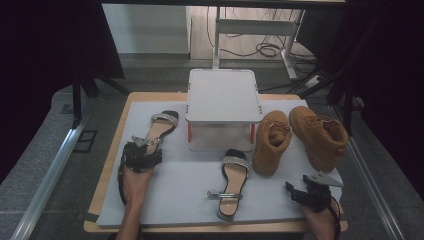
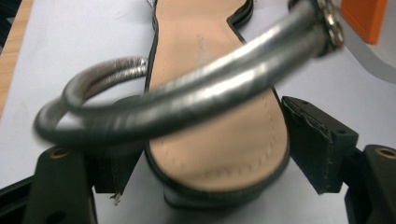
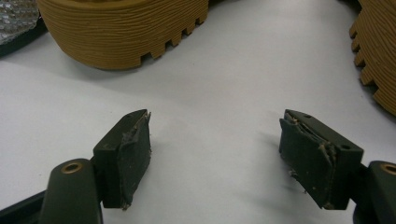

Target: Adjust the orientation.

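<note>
A black sandal with a tan insole and silver straps lies flat at the left of the white mat. My left gripper is at its heel. In the left gripper view the heel sits between the open jaws, with the black pads close on either side and the silver ankle strap arching across in front. The matching sandal lies in the middle near the front. My right gripper rests low at the front right, open over bare mat with nothing between its jaws.
Two tan boots stand at the right; their ridged soles lie just ahead of the right gripper. A white stand with orange legs sits at the back centre. The white mat covers a wooden table.
</note>
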